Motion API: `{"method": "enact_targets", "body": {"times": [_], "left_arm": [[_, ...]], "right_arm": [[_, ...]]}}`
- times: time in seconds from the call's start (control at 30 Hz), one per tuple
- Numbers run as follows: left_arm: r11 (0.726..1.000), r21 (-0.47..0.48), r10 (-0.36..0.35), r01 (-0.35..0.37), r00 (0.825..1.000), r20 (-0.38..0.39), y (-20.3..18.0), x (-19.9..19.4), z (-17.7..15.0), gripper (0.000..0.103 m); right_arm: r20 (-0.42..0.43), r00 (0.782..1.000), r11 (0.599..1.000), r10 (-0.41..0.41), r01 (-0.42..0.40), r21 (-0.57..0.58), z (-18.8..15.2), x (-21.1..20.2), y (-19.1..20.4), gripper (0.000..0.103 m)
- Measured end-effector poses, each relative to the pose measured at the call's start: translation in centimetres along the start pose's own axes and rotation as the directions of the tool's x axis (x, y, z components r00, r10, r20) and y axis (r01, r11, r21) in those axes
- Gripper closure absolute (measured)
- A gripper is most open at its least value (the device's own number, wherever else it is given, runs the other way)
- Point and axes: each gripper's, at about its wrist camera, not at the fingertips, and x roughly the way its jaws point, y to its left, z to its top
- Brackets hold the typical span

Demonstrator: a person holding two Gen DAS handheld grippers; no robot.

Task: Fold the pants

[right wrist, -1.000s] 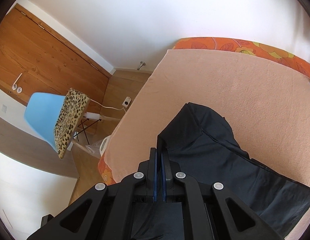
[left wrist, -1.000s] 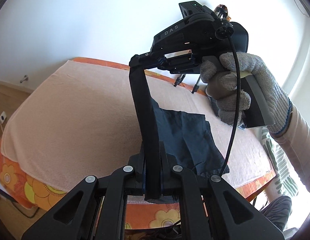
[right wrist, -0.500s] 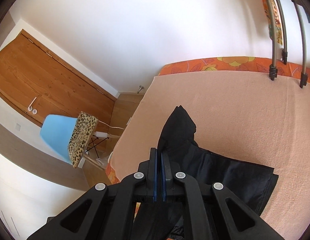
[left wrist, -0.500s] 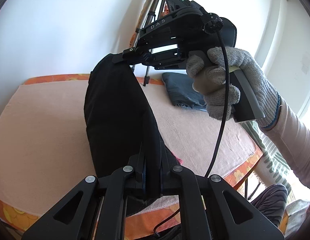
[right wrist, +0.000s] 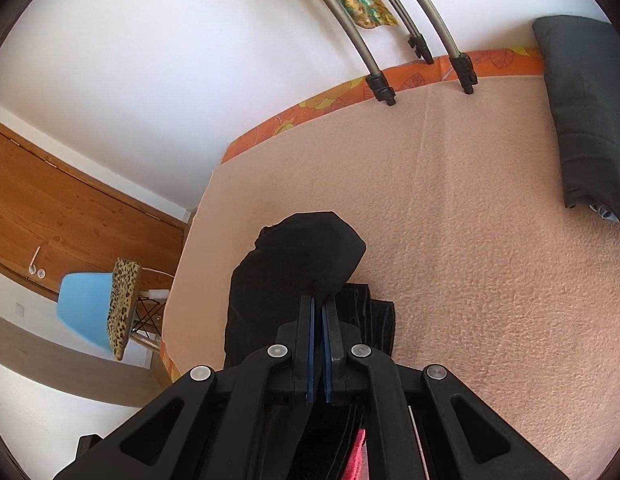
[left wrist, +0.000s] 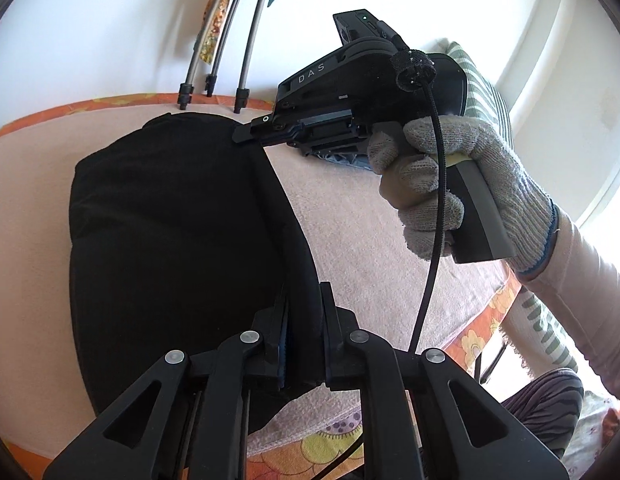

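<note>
The black pants hang in the air above the peach towel-covered bed. My left gripper is shut on the near edge of the pants. My right gripper, held by a gloved hand, is shut on the far end of the same edge, so the cloth is stretched between the two. In the right wrist view my right gripper is shut on the pants, which bulge ahead of the fingers and drape down to the bed.
A folded dark garment lies at the bed's far right. Tripod legs stand on the bed's far edge by the white wall. A blue chair with a leopard cushion stands left of the bed near a wooden door.
Both grippers have swung the pants up and toward the far side of the bed. The cloth has gone from lying spread on the bed to hanging bunched between the grippers.
</note>
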Motion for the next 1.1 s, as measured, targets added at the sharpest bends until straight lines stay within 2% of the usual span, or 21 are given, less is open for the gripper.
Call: {"method": "enact_targets", "body": {"times": [0.03,0.13,0.23,0.3,0.4,0.5,0.6,0.67,0.7,0.73,0.77,0.83,0.93,1.03,1.1], "left_arm": [[1.000,0.001,-0.004,0.004,1.000,-0.014,-0.1,0.1,-0.2,0.085],[0.999,0.009,-0.040,0.040,0.998,-0.055,-0.6,-0.4,-0.9,0.077],[0.999,0.034,-0.037,0.038,0.998,-0.044,-0.3,-3.4,-1.3,0.076],[0.999,0.041,-0.006,0.007,1.000,-0.018,0.4,-5.4,-1.7,0.076],[0.997,0.028,0.077,-0.077,0.997,0.013,2.6,-7.3,-1.9,0.076],[0.989,-0.006,0.147,-0.147,0.989,0.020,4.9,-7.3,-1.9,0.076],[0.984,-0.016,0.180,-0.180,0.983,0.020,6.4,-5.8,-1.6,0.076],[0.985,-0.011,0.174,-0.174,0.985,-0.004,6.9,-4.4,-1.6,0.076],[0.985,-0.003,0.174,-0.174,0.985,-0.014,6.9,-3.8,-1.8,0.076],[0.985,0.008,0.172,-0.171,0.985,-0.024,6.9,-3.4,-2.0,0.076],[0.985,0.012,0.170,-0.170,0.985,-0.030,6.8,-3.2,-2.4,0.076],[0.988,-0.004,0.156,-0.156,0.987,-0.032,6.9,-3.1,-3.0,0.076],[0.989,-0.023,0.148,-0.149,0.988,-0.032,7.1,-3.1,-3.6,0.076],[0.989,-0.020,0.147,-0.148,0.989,-0.029,7.0,-3.4,-4.3,0.076],[0.989,-0.022,0.144,-0.145,0.989,-0.029,7.1,-3.5,-4.7,0.076]], "right_arm": [[-0.008,1.000,1.000,-0.003,0.003,0.006,-0.2,0.5,-0.7,0.102],[-0.019,1.000,1.000,-0.013,0.013,0.016,-0.4,1.9,-2.2,0.102],[-0.012,1.000,1.000,-0.007,0.007,0.018,-0.2,2.5,-3.1,0.102],[0.002,1.000,1.000,-0.016,0.016,-0.004,0.1,2.3,-2.9,0.102],[0.008,1.000,0.999,-0.026,0.026,-0.030,0.4,2.7,-2.5,0.102],[0.004,0.999,0.996,-0.053,0.053,-0.067,0.3,2.8,-1.6,0.102],[0.006,0.994,0.987,-0.106,0.106,-0.124,-0.3,2.6,-0.6,0.101],[0.003,0.989,0.977,-0.151,0.149,-0.152,-0.6,2.1,-0.2,0.094],[0.015,0.980,0.965,-0.201,0.201,-0.167,-0.7,1.6,0.1,0.091],[0.039,0.968,0.952,-0.246,0.249,-0.180,-0.8,1.0,0.5,0.078],[0.068,0.962,0.941,-0.264,0.273,-0.199,-0.9,0.2,1.1,0.073],[0.121,0.955,0.920,-0.272,0.294,-0.257,-1.1,-1.2,3.1,0.073],[0.141,0.966,0.896,-0.214,0.252,-0.365,-1.5,-1.4,7.1,0.073],[0.072,0.989,0.876,-0.127,0.145,-0.459,-1.7,1.3,10.8,0.069],[0.018,0.993,0.863,-0.115,0.109,-0.494,-1.9,4.2,12.2,0.069]]}}
